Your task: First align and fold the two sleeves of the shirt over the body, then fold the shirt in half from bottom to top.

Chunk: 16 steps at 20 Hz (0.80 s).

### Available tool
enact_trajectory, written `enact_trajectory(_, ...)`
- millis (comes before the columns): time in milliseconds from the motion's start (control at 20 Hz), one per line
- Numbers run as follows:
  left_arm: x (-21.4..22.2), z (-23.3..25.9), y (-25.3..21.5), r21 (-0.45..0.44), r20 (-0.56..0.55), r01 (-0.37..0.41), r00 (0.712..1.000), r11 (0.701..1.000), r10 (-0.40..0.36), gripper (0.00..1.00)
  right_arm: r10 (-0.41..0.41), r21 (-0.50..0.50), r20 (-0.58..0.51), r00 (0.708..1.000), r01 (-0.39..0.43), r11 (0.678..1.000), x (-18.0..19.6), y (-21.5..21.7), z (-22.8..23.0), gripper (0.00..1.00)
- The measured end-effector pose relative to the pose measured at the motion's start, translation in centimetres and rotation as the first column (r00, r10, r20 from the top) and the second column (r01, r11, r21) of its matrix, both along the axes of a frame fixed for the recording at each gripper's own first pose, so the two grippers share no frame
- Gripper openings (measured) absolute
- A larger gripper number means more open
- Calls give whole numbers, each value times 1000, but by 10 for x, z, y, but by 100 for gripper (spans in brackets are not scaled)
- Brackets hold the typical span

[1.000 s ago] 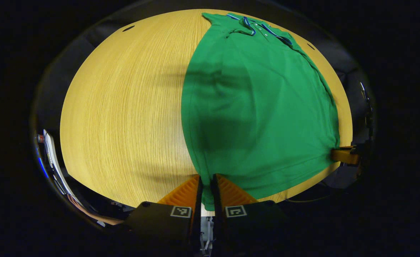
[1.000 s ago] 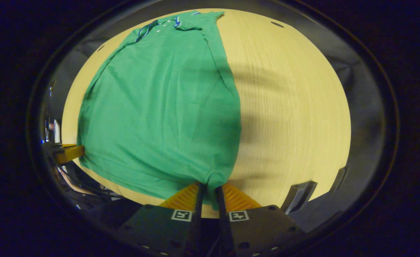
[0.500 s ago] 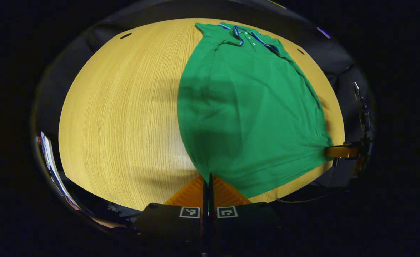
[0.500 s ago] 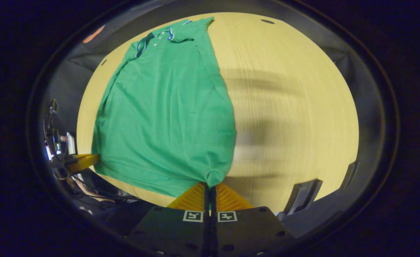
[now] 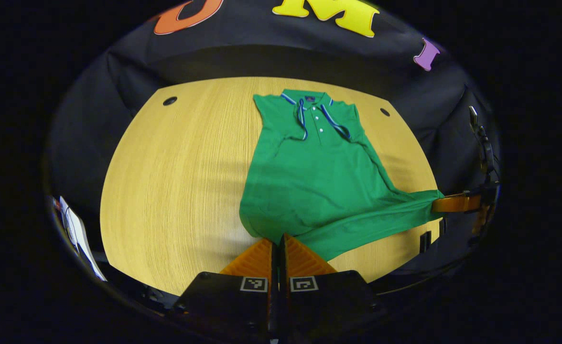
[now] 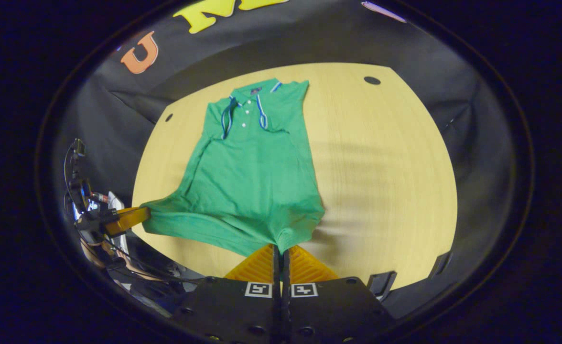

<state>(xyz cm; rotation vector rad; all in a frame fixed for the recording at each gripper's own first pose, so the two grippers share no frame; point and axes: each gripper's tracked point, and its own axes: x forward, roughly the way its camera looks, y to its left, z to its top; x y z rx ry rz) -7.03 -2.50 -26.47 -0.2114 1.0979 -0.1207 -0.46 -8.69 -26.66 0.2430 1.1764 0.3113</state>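
Observation:
A green polo shirt [image 5: 319, 181] [image 6: 252, 177] with a blue-trimmed collar lies on the round wooden table [image 5: 176, 181], sleeves folded in over the body. Its bottom hem is lifted off the table. My left gripper [image 5: 278, 241] is shut on the hem's left corner. My right gripper [image 6: 281, 249] is shut on the hem's right corner. The right gripper also appears at the far right of the left gripper view [image 5: 455, 204]. The left gripper shows at the far left of the right gripper view [image 6: 125, 220]. The hem stretches taut between the two grippers.
The wooden table [image 6: 386, 172] has small dark holes [image 5: 169, 101] [image 6: 372, 80] near its far edge. Black cloth hangs behind the table. Cables and equipment [image 6: 82, 200] sit beyond the table's left edge in the right gripper view.
Both grippers have risen and pulled back, lifting the hem off the table. The shirt now looks smaller and farther away, and the booth wall has come into view.

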Motion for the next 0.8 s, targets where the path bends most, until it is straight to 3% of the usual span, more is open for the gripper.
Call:
enact_trajectory(300,87,24,22,47,122,-21,992,999,15,3,-8,-28,101,995,11,1000,86,5,39,0)
enact_trajectory(500,155,2,33,101,187,-48,982,994,29,3,-14,-64,183,983,26,998,154,6,55,0)
enact_trajectory(800,262,-12,33,112,347,-138,933,984,91,3,-4,-82,359,933,36,996,262,26,40,0)
